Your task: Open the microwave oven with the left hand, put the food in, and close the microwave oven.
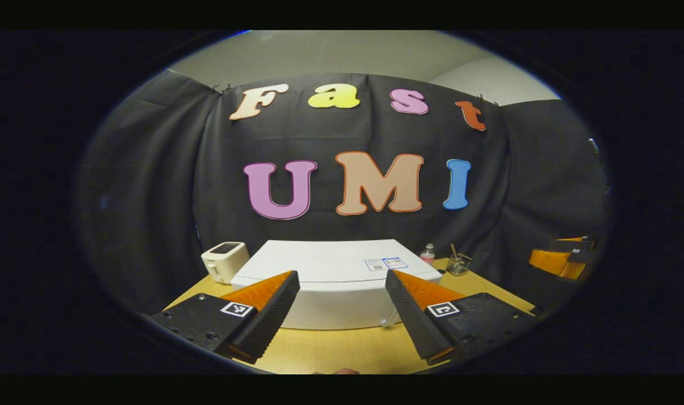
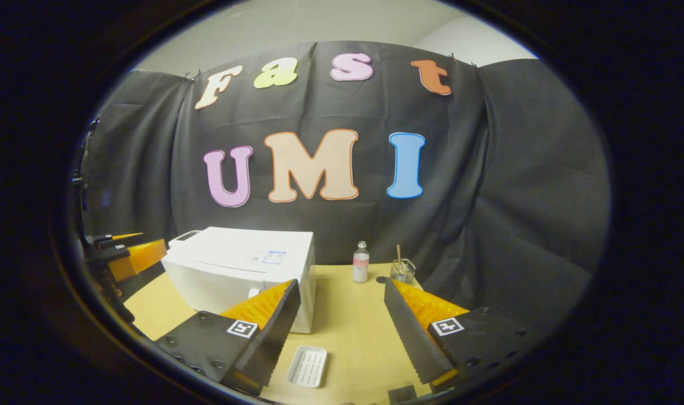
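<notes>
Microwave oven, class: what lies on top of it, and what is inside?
On top of the microwave oven only a small sticker shows. Its inside cannot be seen: the door is closed.

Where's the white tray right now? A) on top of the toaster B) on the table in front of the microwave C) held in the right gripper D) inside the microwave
B: in the right gripper view the white tray lies flat on the table, just in front of the shut microwave, with the open right gripper above it, not touching.
</notes>
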The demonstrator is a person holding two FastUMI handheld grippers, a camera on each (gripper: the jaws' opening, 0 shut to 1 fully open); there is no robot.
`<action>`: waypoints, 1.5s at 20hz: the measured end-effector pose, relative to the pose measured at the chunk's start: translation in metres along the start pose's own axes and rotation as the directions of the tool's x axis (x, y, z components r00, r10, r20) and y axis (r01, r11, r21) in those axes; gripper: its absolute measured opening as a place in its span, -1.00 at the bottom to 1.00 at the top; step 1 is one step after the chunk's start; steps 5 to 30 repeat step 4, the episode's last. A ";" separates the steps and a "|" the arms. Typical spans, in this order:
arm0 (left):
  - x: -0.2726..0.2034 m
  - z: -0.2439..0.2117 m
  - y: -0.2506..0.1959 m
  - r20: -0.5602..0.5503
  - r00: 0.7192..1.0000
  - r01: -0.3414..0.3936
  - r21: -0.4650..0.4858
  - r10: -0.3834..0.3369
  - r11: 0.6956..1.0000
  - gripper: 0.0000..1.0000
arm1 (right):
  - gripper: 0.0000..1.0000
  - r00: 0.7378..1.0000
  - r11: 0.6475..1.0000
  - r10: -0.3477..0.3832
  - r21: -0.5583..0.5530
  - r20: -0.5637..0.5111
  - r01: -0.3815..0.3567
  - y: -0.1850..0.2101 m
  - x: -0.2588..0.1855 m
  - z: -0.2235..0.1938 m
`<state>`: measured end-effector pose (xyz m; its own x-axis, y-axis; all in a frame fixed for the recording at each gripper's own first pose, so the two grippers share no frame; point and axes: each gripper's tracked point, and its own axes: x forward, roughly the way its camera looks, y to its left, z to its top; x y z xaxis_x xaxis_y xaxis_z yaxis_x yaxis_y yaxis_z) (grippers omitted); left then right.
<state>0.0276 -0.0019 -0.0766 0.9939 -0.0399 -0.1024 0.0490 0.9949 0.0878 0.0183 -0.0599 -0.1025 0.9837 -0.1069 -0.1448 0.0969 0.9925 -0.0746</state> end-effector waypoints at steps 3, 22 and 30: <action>-0.001 0.001 0.002 -0.001 1.000 -0.010 0.013 0.010 1.000 0.93 | 0.84 1.000 1.000 0.016 0.008 0.001 -0.016 0.002 -0.001 -0.001; 0.000 0.000 0.001 -0.003 1.000 -0.011 0.014 0.011 1.000 0.93 | 0.92 1.000 1.000 0.019 0.009 0.002 -0.019 0.002 -0.002 0.001; 0.000 0.000 0.001 -0.003 1.000 -0.011 0.014 0.011 1.000 0.93 | 0.92 1.000 1.000 0.019 0.009 0.002 -0.019 0.002 -0.002 0.001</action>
